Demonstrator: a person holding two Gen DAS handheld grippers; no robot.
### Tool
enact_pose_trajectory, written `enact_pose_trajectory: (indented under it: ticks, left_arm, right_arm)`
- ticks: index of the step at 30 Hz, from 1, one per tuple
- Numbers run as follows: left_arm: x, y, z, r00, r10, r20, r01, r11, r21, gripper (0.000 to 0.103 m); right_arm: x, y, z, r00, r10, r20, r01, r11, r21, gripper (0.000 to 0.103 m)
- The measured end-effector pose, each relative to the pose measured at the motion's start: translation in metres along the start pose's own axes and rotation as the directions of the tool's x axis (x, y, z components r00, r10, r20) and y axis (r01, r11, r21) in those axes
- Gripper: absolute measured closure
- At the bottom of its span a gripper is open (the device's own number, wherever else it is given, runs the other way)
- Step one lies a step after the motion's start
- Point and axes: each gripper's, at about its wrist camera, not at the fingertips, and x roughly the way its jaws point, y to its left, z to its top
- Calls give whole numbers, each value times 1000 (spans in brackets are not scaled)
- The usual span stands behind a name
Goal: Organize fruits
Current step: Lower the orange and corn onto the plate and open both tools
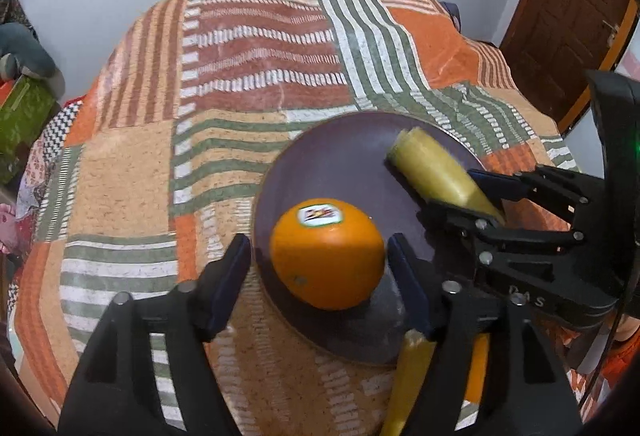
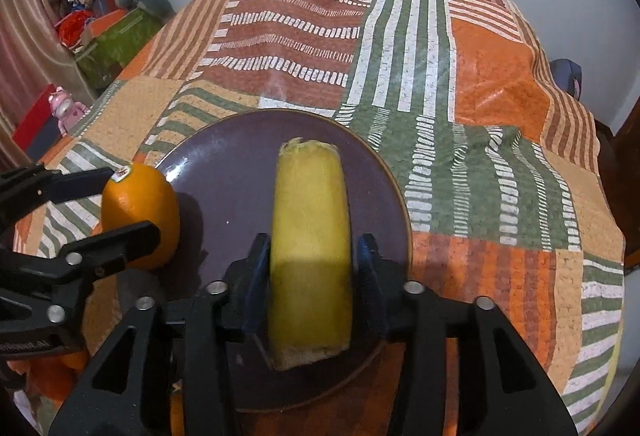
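Note:
A stickered orange (image 1: 327, 254) sits on the near left part of a dark purple plate (image 1: 340, 160). My left gripper (image 1: 320, 278) is open around it, with a gap on each side. It also shows in the right wrist view (image 2: 140, 212). A yellow banana piece (image 2: 310, 236) lies on the plate (image 2: 228, 172). My right gripper (image 2: 312, 278) stands around the banana piece, left pad touching, a thin gap at the right pad. The banana piece also shows in the left wrist view (image 1: 434, 172), with the right gripper (image 1: 466, 192) on it.
The plate rests on a patchwork cloth (image 1: 240, 76) in orange, green and brown. Another yellow fruit (image 1: 408, 384) and an orange one (image 1: 476, 368) lie near the plate's front edge. A green box (image 2: 116, 44) with clutter stands left, a brown door (image 1: 568, 16) right.

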Motion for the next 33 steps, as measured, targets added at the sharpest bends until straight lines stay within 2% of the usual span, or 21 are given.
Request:
enact_pose_trajectory:
  ticks: [1, 3, 7, 13, 19, 26, 33]
  left_arm:
    - [-6, 0, -1, 1000, 8, 15, -8, 1000, 1, 25]
    - [-18, 1, -4, 999, 12, 40, -13, 1000, 3, 23]
    - [-47, 0, -10, 995, 16, 94, -17, 1000, 10, 22]
    - [-91, -7, -23, 984, 33, 176, -38, 999, 26, 18]
    - [-128, -9, -40, 973, 38, 230, -45, 999, 24, 16]
    - [-141, -10, -62, 973, 25, 229, -28, 999, 14, 14]
    - [-119, -14, -86, 986, 5, 167, -8, 1000, 20, 14]
  right_arm:
    - [-2, 1, -1, 1000, -3, 4, 3, 1000, 4, 48]
    - [-8, 2, -3, 1000, -20, 14, 20, 1000, 4, 41]
    - [-31, 5, -6, 998, -47, 47, 47, 999, -6, 40]
    - [-76, 7, -12, 996, 14, 93, -16, 1000, 20, 36]
    - [-115, 20, -24, 987, 12, 161, -13, 1000, 8, 34]
    - [-135, 37, -45, 980, 44, 192, -46, 999, 6, 29]
    - [-119, 48, -70, 989, 32, 144, -29, 999, -21, 29]
